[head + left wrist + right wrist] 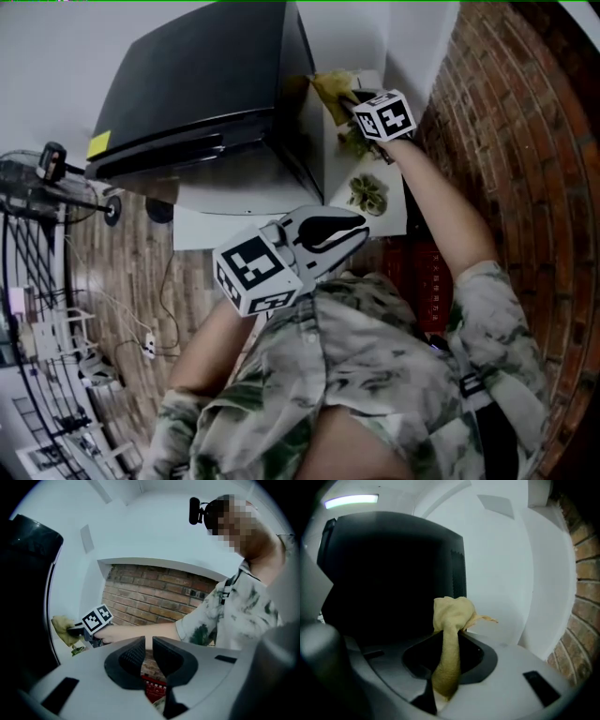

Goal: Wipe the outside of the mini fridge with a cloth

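Note:
The black mini fridge [216, 84] stands on a white table [211, 225]. My right gripper [351, 99] is at the fridge's right side, shut on a yellow cloth [331, 87] that sits against the upper rear corner of that side. In the right gripper view the cloth [452, 613] bunches out beyond the jaws of the right gripper [450, 641], next to the dark fridge [389, 573]. My left gripper [330, 232] hangs near the person's chest, away from the fridge. Its jaws [149, 651] are shut with only a thin slit and nothing between. The left gripper view also catches the cloth [63, 629].
A small green plant piece [367, 194] lies on the table's right part. A brick wall [525, 141] runs close on the right, with a red box [427, 277] low beside it. A fan [37, 178] and wire racks stand on the wooden floor at left.

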Motion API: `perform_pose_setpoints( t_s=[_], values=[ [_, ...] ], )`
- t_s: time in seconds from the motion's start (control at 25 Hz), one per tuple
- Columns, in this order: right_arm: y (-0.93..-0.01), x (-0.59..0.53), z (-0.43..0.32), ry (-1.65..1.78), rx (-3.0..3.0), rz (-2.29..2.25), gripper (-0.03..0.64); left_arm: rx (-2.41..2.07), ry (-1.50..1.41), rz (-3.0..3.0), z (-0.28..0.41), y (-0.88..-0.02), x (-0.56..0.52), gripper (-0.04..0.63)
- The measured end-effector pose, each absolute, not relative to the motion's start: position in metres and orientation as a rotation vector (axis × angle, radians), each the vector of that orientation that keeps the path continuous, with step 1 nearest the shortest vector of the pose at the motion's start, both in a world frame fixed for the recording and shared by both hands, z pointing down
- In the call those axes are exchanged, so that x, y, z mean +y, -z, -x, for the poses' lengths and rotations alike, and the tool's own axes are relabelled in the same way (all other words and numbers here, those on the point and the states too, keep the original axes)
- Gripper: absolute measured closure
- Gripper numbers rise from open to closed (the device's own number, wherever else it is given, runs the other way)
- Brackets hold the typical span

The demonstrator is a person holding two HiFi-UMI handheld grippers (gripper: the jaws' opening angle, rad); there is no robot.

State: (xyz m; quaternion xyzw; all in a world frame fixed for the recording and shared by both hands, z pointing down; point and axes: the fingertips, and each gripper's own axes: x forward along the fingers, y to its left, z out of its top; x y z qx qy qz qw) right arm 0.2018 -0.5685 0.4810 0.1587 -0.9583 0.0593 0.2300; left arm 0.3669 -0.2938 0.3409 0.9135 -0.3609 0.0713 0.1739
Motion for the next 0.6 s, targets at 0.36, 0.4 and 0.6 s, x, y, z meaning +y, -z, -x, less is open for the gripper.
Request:
perform_pose_setpoints(
  t_s=[0.36,0.4,0.6],
  values=[
    [-0.346,-0.535,-0.227,-0.159,-2.900,-0.438,0.523,-0.948,-0.188,-2.606,-0.380,-0.346,-0.286,0.555],
    [-0.335,-0.528,-0.226,-0.162,-2.928,-0.426,0.523,-0.942,-0.188,-2.606,-0.382,-0.347,-0.285,0.555],
    [-0.323,-0.503,-0.210,-0.234,-2.994,-0.347,0.523,-0.954,-0.184,-2.602,-0.382,-0.347,-0.283,0.555]
  ],
)
